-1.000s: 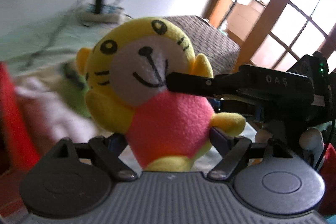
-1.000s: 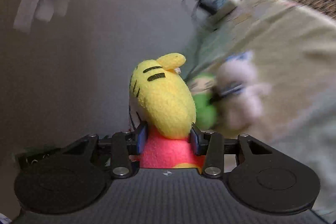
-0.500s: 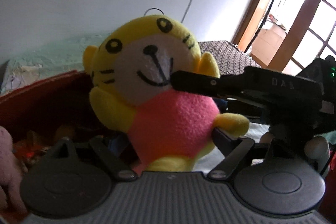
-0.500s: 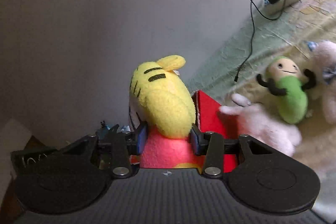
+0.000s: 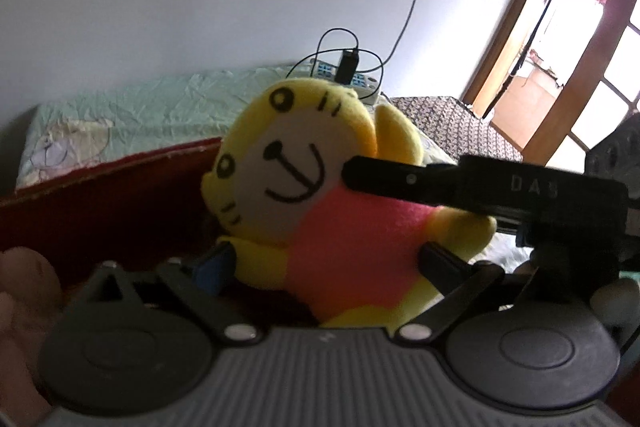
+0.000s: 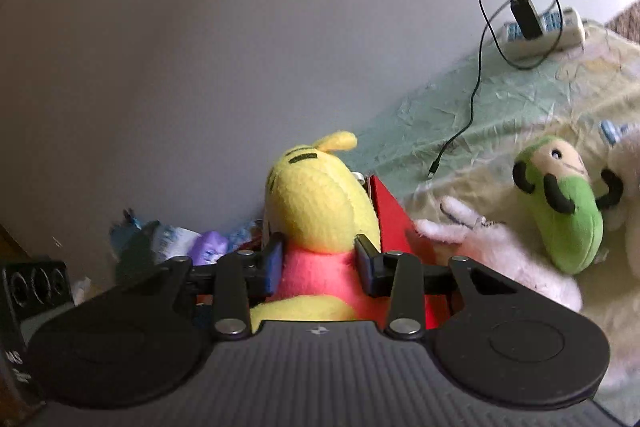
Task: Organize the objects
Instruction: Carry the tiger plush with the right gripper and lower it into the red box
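A yellow tiger plush (image 5: 344,243) with a pink body hangs above a red box (image 5: 120,167), leaning left. My left gripper (image 5: 326,265) frames its lower body; the jaws are opening wide and the pads stand off the plush. The right gripper (image 6: 320,261) pinches the plush (image 6: 316,203) at the neck from behind, with its jaws closing on it. One of the right fingers (image 5: 400,181) crosses in from the right in the left wrist view. A corner of the red box (image 6: 394,223) shows just behind the plush.
A green plush (image 6: 568,211) and a white fluffy plush (image 6: 500,251) lie on the bed sheet (image 6: 500,99) at the right. A power strip (image 6: 540,29) with a charger and cable sits by the wall. A pinkish plush (image 5: 24,275) is at the left edge.
Both grippers carried the tiger plush sideways until it was over the red box. The left jaws spread wider and the plush tipped to the left. The right grip stayed on the neck.
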Demonstrator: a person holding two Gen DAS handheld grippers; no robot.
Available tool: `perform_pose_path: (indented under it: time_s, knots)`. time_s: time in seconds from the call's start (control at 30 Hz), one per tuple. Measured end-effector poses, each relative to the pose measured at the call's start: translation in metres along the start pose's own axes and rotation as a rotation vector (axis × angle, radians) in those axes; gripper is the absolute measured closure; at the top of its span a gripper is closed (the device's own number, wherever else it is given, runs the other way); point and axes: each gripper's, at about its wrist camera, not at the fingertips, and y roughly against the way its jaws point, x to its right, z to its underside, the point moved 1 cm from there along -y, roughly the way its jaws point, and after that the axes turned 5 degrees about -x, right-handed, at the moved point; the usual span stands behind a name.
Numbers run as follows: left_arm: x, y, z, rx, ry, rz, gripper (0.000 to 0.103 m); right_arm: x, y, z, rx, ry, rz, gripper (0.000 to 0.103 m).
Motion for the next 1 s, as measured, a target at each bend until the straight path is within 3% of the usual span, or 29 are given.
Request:
perform_pose_path:
  time_s: [0.13, 0.43, 0.7, 1.0]
  knots:
    - [-0.01, -0.007, -0.002, 0.003, 0.033, 0.019, 0.003, -0.011, -0.009, 0.005, 0.035, 0.081, 0.054, 0.064]
    - [-0.02, -0.012, 0.003, -0.019, 0.026, -0.062, 0.004, -0.023, -0.03, 0.014, 0.039, 0.193, 0.127, 0.067]
    - [-0.018, -0.026, 0.012, -0.08, -0.029, -0.127, 0.004, -0.016, -0.033, 0.024, -0.045, 0.152, 0.16, 0.067]
    - [-0.019, -0.035, 0.014, -0.116, -0.045, -0.151, 0.003, -0.015, -0.028, 0.027, -0.028, 0.131, 0.142, 0.069]
